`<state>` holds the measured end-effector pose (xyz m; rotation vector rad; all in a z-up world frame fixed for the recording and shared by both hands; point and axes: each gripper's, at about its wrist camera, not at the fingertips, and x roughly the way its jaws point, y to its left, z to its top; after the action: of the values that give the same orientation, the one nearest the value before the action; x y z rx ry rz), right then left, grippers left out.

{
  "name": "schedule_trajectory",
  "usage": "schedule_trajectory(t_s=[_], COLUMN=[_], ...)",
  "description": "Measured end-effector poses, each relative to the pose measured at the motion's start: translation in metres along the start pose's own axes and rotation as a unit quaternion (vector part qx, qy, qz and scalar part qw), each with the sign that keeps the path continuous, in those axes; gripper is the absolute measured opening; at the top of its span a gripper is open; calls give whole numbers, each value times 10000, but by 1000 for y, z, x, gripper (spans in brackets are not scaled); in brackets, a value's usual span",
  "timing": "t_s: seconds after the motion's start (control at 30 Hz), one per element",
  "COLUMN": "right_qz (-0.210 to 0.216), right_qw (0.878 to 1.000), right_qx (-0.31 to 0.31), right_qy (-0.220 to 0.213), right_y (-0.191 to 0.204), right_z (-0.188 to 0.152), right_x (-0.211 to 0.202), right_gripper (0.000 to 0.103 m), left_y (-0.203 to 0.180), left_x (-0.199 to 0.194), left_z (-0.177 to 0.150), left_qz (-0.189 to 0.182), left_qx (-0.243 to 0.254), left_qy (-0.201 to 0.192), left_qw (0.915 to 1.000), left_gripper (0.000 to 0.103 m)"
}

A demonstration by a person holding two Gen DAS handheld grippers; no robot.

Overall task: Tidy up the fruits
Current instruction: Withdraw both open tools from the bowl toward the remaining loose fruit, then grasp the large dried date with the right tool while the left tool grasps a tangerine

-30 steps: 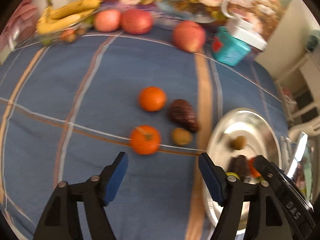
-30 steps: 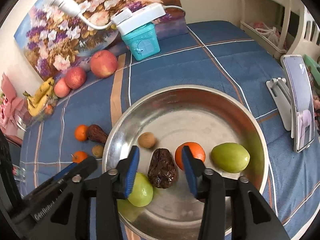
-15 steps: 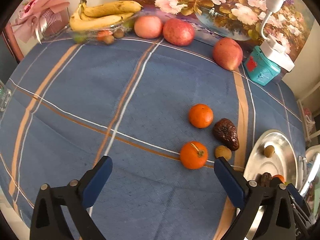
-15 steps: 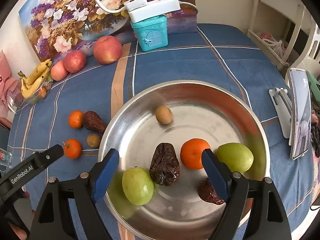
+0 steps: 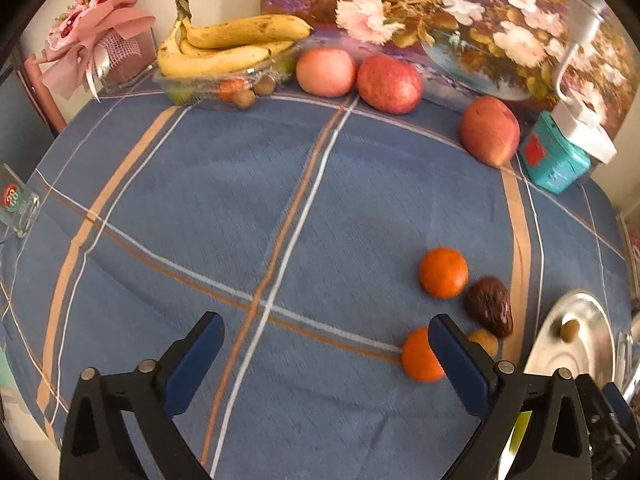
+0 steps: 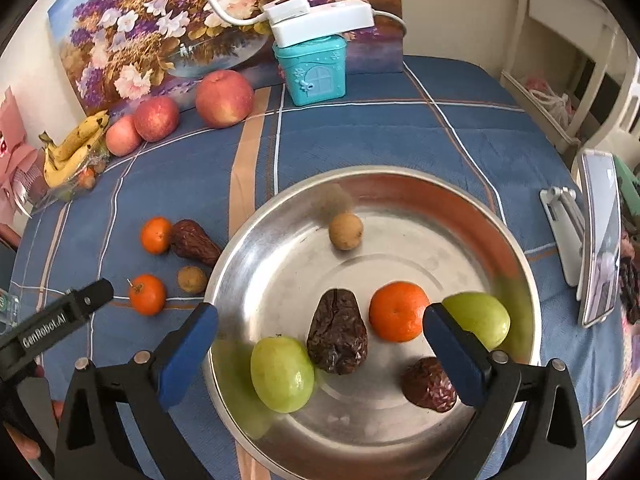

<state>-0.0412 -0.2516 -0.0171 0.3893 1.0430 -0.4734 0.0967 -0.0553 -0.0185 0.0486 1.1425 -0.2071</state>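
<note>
Now right gripper (image 6: 320,344) opening, date (image 6: 338,332) released on tray (image 6: 400,188), left gripper (image 5: 326,354) spread wider.

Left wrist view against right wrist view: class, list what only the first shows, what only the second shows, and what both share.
Only the left wrist view shows the small clear stand with a red and green badge at the cloth's left edge.

Only the right wrist view shows two green round fruits, an orange mandarin and two wrinkled brown dates in the round steel tray, plus an upright phone on a stand.

Both show the yellow banana bunch, three red apples, the teal house-shaped tin and two loose mandarins on the blue cloth.
</note>
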Motion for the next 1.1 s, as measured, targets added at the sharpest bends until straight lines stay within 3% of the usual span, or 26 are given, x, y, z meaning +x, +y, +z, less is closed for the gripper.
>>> schedule_trajectory(t_s=[0.3,0.53,0.6,0.67,0.8,0.87,1.0,1.1], right_qz=[188,456,552,703,797,864,893,872], right_qw=[9998,9982,9974,9962,9946,9936,9915,9901], right_qx=[-50,-385,-452,-508,-655,-699,-876,-1004], right_qy=[-105,-107,-77,-38,110,183,358,444], right_y=[20,49,55,62,74,79,90,97], right_z=[30,56,59,60,58,57,53,49], right_x=[4,20,23,27,38,44,55,62], right_gripper=[102,101,97,81,75,64,64,62], left_y=[-2,15,19,23,32,31,18,2], left_x=[4,16,18,19,25,29,34,37], left_z=[21,23,24,25,24,25,26,29], left_qz=[-377,-475,-383,-356,-454,-507,-896,-1206], left_qx=[-95,-319,-323,-332,-552,-595,-554,-414], left_qy=[-210,46,120,159,309,358,443,508], left_qw=[9990,9984,9987,9987,9970,9963,9934,9905], left_gripper=[103,103,103,103,103,102,101,92])
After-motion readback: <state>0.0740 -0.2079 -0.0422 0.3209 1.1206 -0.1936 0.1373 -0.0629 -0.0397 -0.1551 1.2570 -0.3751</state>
